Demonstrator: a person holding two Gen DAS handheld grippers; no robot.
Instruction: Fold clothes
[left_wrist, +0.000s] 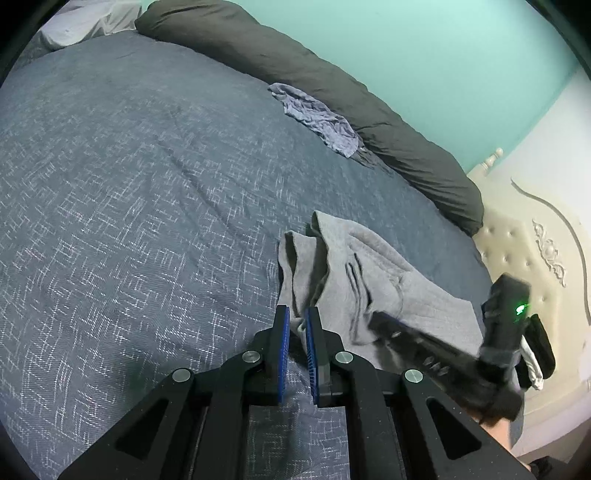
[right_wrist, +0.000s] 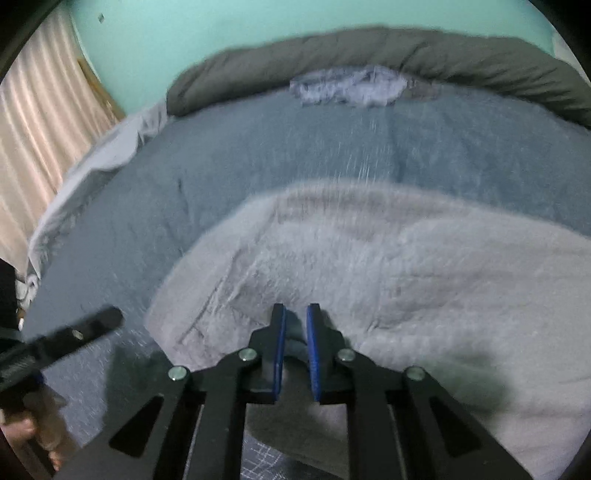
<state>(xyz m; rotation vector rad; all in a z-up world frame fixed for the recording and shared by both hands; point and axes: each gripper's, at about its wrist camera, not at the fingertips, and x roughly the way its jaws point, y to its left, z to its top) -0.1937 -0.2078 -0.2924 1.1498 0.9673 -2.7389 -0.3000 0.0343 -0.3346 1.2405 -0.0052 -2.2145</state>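
A light grey garment (left_wrist: 362, 280) lies rumpled on the blue-grey patterned bed cover (left_wrist: 147, 184), near the right side of the bed. My left gripper (left_wrist: 297, 325) sits at the garment's near left edge, its blue pads (left_wrist: 283, 332) drawn close with a pale bit of the cloth pinched between them. In the right wrist view the same grey garment (right_wrist: 388, 266) spreads wide and blurred. My right gripper (right_wrist: 295, 325) is low over its near edge, jaws narrow with a dark fold of cloth between them. The right gripper (left_wrist: 380, 323) appears blurred in the left view.
A crumpled lavender cloth (left_wrist: 317, 118) lies at the far side against a long dark grey rolled duvet (left_wrist: 295, 70). A cream tufted headboard (left_wrist: 524, 251) stands to the right, pink curtains (right_wrist: 40, 122) to the left. A hand (right_wrist: 26, 432) holds the left gripper's handle.
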